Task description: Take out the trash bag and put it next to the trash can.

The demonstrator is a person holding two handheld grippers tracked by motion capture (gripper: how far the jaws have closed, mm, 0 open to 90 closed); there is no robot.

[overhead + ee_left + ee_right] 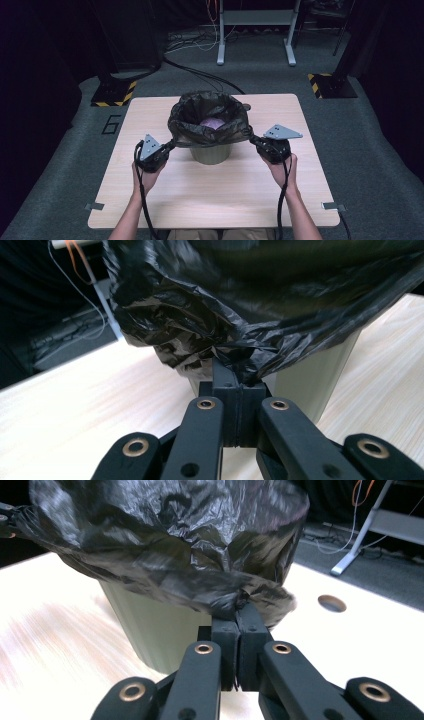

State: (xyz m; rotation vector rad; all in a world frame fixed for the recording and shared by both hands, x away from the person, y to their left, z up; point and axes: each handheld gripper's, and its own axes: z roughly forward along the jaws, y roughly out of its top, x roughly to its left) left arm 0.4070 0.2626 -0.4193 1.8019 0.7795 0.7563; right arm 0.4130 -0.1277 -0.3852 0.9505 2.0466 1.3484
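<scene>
Both forearms reached in from the near edge of the bench [215, 200], hands level and set to either side of the bin [211, 152]. The left gripper [169, 146] was clamped on the left edge of the black bag [207, 120], its jaws pressed together on a bunched fold. The right gripper [253, 139] was clamped likewise on the bag's right edge. The bag hung stretched between them, its mouth open over the pale green bin at the bench's middle. Something purple [212, 123] lay inside the bag.
</scene>
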